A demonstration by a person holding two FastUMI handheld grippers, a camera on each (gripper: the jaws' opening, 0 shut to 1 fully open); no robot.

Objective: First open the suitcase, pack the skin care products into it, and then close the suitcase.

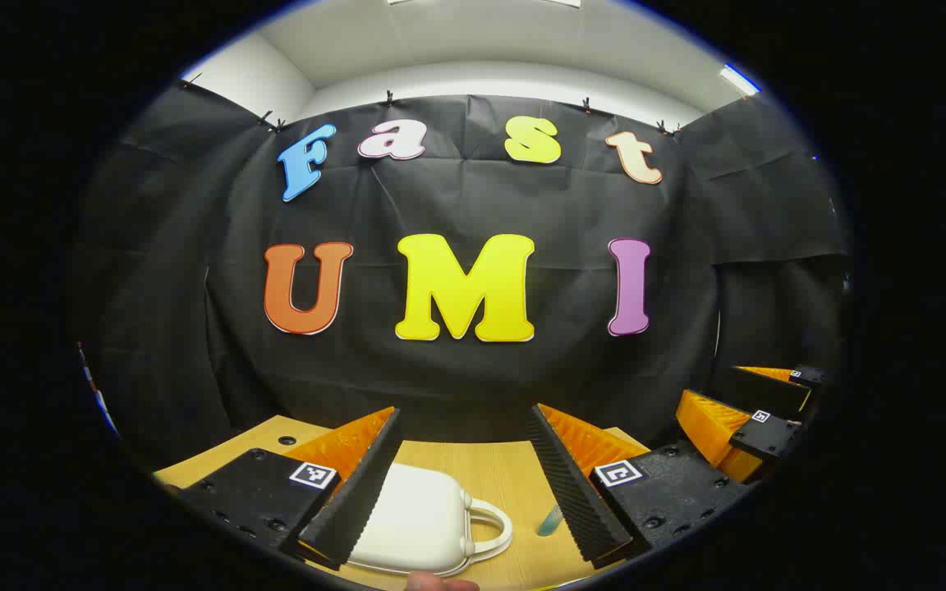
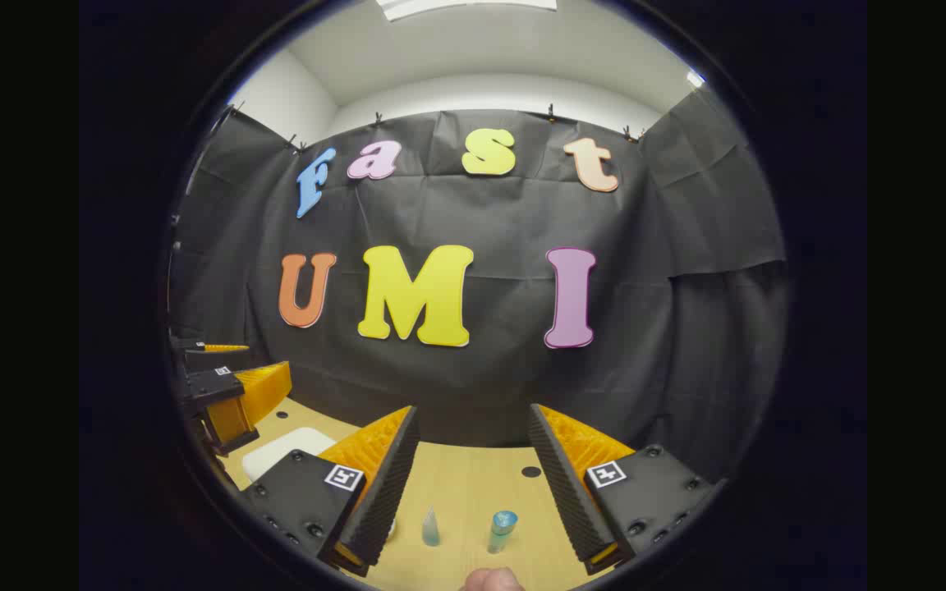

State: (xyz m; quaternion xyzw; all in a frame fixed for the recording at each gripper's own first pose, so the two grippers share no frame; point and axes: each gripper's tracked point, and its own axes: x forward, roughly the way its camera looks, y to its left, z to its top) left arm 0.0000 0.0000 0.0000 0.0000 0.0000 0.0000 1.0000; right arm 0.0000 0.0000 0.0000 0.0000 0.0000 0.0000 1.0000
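Nothing packed yet: suitcase [image 1: 415,521] closed, lying flat on the table [image 1: 489,472].

Left gripper [image 1: 466,484] spread wide, empty, case just below and ahead. Right gripper [image 2: 473,484] likewise agape over two small skin care bottles [image 2: 502,529] standing between its fingers. No legible labels.

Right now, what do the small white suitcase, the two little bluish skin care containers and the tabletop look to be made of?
Small white suitcase: likely hard plastic, smooth, matte shell with moulded loop handle. Two little bluish skin care containers: probably translucent plastic; light passes through. Tabletop: light wood or wood-look laminate, faint grain, low sheen.
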